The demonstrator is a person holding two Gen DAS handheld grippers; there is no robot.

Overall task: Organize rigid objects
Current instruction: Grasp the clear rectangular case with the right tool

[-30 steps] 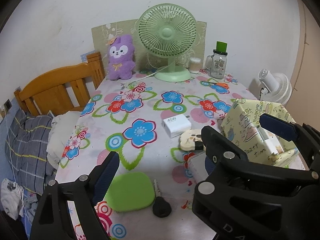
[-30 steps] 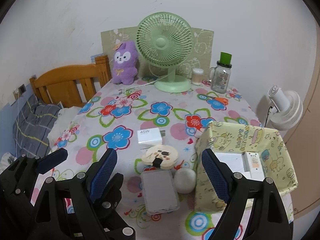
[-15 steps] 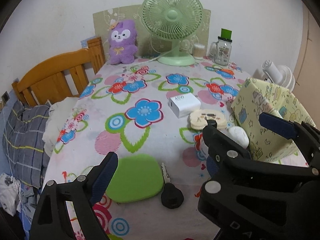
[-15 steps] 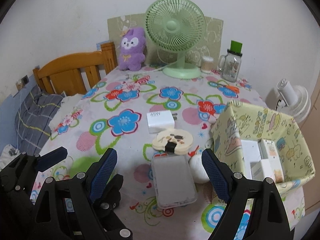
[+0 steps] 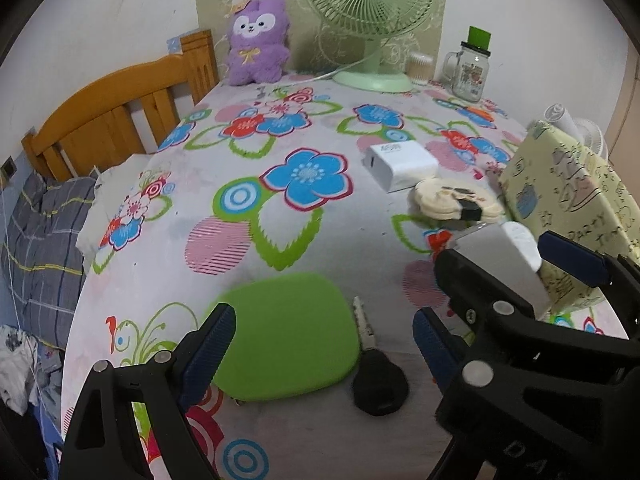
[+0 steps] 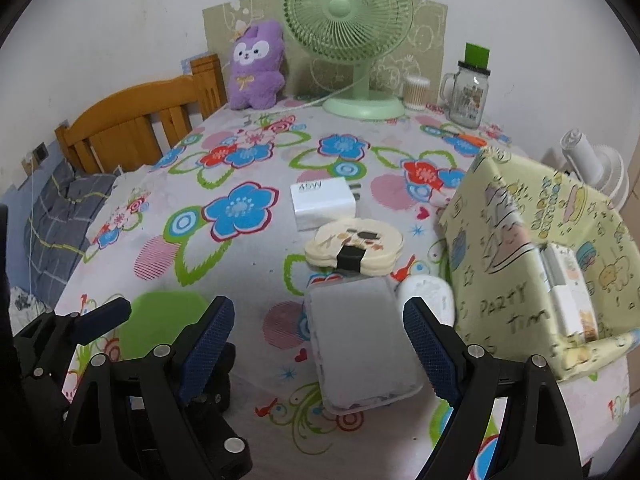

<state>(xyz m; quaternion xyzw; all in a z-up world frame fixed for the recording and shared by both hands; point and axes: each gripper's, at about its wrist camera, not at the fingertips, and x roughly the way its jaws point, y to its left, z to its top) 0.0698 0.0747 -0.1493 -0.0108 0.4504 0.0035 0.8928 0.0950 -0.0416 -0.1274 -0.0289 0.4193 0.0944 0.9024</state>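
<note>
Since both views now look more steeply onto the flowered tabletop [image 5: 304,240] than a second ago, with the near objects larger and the green fan [image 6: 347,12] pushed toward the top edge, the 2 grippers have come down toward the near edge while nothing on the cloth has shifted. I read that as the approach to a first pick; no object has yet been lifted toward the yellow fabric box [image 6: 532,248] at the right edge, which already holds a few white packets.

Going left to right: the left gripper [image 5: 324,344] has its jaws spread wide and empty, straddling the green rounded pad [image 5: 288,332] and the black-headed key [image 5: 378,384] near the front edge. The pad lies flat, almost square, with no clear long axis. The key's long axis runs from the near edge toward the far one, blade pointing away, head nearest the camera.

The right gripper [image 6: 320,348] is likewise spread and empty over the grey rectangular case [image 6: 360,340], whose long axis also runs near-to-far, tilted slightly to the left. Just beyond it lie the cream round case [image 6: 354,246] and the white charger [image 6: 322,202]; a white oval object [image 6: 426,296] sits between the grey case and the box.
</note>
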